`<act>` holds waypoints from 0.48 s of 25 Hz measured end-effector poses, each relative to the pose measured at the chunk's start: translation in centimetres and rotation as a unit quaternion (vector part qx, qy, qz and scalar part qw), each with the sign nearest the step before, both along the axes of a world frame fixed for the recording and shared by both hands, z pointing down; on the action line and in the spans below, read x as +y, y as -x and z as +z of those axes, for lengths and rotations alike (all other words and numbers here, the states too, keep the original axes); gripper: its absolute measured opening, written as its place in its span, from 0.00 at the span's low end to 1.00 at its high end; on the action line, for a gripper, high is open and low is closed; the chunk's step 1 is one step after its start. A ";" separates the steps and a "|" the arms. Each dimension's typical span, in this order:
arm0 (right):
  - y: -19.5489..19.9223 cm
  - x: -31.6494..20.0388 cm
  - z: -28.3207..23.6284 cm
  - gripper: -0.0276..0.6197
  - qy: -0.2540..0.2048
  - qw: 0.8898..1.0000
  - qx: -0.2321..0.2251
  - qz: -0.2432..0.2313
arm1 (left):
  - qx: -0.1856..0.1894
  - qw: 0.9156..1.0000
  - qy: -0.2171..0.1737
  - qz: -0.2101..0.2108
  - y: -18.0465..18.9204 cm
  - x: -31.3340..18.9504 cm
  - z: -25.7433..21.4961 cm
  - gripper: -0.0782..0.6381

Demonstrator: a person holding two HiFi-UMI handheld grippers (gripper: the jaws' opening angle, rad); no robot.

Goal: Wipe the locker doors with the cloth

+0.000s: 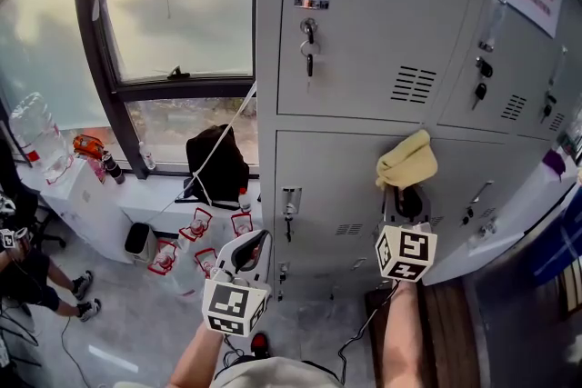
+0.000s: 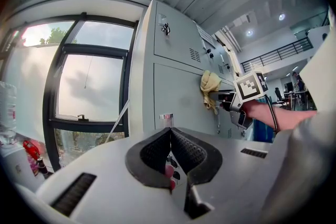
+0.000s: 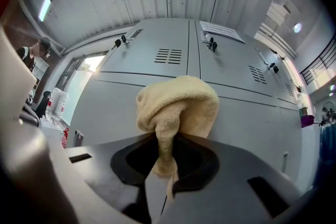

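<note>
A bunched yellow cloth (image 1: pixel 406 161) is pinched in my right gripper (image 1: pixel 404 195), which is shut on it and holds it against the upper edge of a lower grey locker door (image 1: pixel 327 186). In the right gripper view the cloth (image 3: pixel 176 108) bulges out of the jaws in front of the locker doors (image 3: pixel 157 60). My left gripper (image 1: pixel 251 243) hangs lower and to the left, short of the lockers, shut with nothing in it. The left gripper view shows the cloth (image 2: pixel 209 86) and the right gripper (image 2: pixel 223 98) off to the right.
A big window (image 1: pixel 173 4) stands left of the lockers, with a black bag (image 1: pixel 216 164) on its sill and a white cord (image 1: pixel 223 141) running across. Keys (image 1: pixel 309 41) hang from upper doors. A water bottle (image 1: pixel 41 136) and a seated person (image 1: pixel 27 277) are at far left.
</note>
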State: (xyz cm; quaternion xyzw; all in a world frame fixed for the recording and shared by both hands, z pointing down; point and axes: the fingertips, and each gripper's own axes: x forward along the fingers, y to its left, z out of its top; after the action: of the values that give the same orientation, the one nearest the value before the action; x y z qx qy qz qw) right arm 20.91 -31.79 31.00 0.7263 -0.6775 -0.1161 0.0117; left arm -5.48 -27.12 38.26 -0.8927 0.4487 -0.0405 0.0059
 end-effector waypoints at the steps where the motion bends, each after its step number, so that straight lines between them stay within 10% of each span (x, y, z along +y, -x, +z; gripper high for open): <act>1: -0.1 0.0 0.0 0.17 -0.001 1.000 0.000 0.001 | 0.000 1.000 0.000 0.000 0.0 0.0 0.0 0.14; 12: 3.3 2.8 -0.8 0.17 -0.021 0.999 0.019 -0.033 | 0.002 1.000 -0.001 -0.009 0.5 0.0 0.0 0.14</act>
State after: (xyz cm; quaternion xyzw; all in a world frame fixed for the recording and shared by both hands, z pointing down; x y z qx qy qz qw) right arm 17.59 -29.03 30.21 0.7010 -0.6984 -0.1444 0.0060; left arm -5.97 -27.12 38.24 -0.8886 0.4571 -0.0386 0.0055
